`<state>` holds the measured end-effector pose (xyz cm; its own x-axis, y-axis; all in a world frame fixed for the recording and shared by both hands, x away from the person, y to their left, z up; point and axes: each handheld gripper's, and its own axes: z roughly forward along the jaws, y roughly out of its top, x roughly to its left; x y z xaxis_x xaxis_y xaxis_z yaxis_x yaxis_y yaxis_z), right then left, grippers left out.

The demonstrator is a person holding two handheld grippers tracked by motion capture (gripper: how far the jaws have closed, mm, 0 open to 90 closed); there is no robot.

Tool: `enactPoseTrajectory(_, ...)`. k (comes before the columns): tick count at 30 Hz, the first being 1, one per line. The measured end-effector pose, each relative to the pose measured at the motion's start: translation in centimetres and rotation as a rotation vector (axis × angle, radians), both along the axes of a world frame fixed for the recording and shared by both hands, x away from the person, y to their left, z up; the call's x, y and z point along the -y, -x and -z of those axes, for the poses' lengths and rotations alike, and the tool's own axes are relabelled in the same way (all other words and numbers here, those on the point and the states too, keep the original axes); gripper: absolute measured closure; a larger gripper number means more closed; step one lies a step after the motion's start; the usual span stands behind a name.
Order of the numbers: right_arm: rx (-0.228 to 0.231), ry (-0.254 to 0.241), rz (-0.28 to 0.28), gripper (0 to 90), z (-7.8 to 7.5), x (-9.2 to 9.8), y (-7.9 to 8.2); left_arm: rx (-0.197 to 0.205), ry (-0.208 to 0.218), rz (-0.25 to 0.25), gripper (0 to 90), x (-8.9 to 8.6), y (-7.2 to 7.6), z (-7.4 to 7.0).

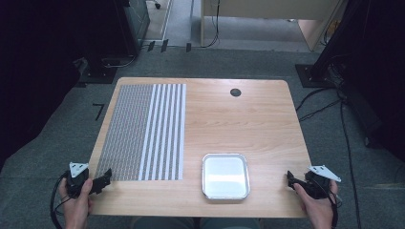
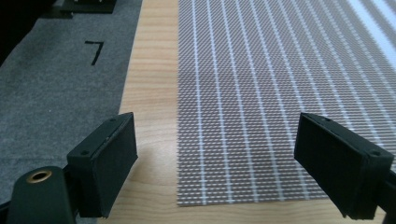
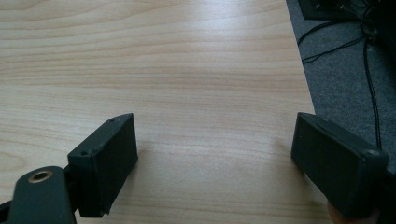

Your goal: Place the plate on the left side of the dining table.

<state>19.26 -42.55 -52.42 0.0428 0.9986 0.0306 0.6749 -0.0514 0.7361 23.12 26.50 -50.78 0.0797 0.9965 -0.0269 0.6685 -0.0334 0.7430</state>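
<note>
A grey woven placemat (image 1: 143,131) with white stripes along its right side lies flat on the left half of the wooden table (image 1: 248,119). A square silver tray (image 1: 225,175) sits near the front edge, right of the mat, with nothing in it. My left gripper (image 1: 103,179) is at the table's front left corner, open, its jaws wide apart over the mat's near left corner (image 2: 210,186). At the front right corner my right gripper (image 1: 292,180) is open too, over bare wood (image 3: 210,140) beside the table's right edge.
A small black round grommet (image 1: 235,92) is set in the table near its far edge. Grey carpet (image 1: 62,143) surrounds the table, with cables (image 1: 344,129) on the right and black stands (image 1: 102,71) at the back.
</note>
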Motion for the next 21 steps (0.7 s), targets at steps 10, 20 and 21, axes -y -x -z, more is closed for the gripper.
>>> enactPoseTrajectory(10, 0.065, -0.015, 0.002, 14.6, -1.3, -1.1, 0.3, 0.038, 0.04, 0.014, 13.2, 1.0, 0.3, -1.4)
enactPoseTrajectory(20, 0.136, -0.059, 0.038, 18.6, -2.8, -2.4, 0.6, 0.056, 0.069, 0.0, 13.1, 2.2, 0.5, -2.3)
enactPoseTrajectory(21, 0.144, -0.063, 0.039, 19.0, -3.0, -2.5, 0.6, 0.056, 0.069, 0.0, 13.1, 2.2, 0.5, -2.3)
